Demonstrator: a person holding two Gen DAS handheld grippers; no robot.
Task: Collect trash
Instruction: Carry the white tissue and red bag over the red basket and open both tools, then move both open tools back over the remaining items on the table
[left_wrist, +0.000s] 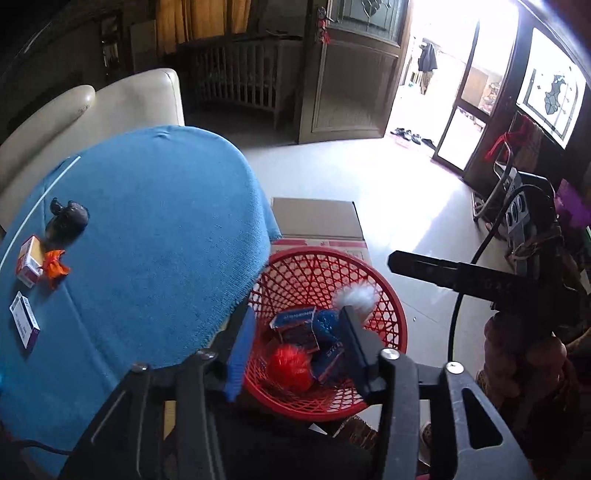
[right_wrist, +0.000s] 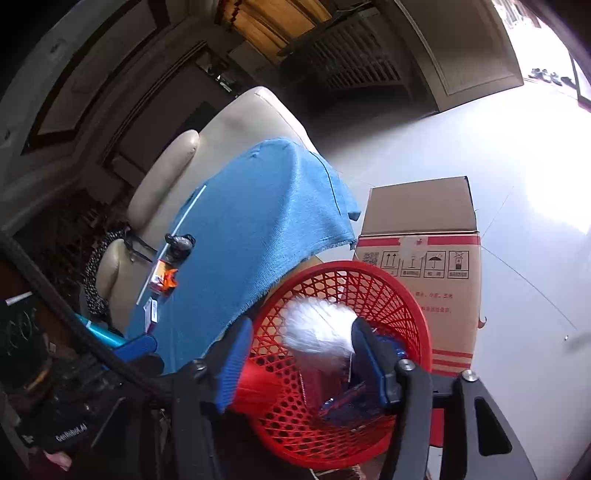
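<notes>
Hovering above the red basket (right_wrist: 343, 365), the right gripper (right_wrist: 299, 354), jaws wide, has a white fluffy ball (right_wrist: 317, 328) between them for dropping; the left gripper (left_wrist: 295, 347) gapes empty alongside.

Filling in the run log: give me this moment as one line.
left gripper: open, empty | right gripper: open, above basket | white fluff: dropping in | table: boxes, orange wrapper left
</notes>
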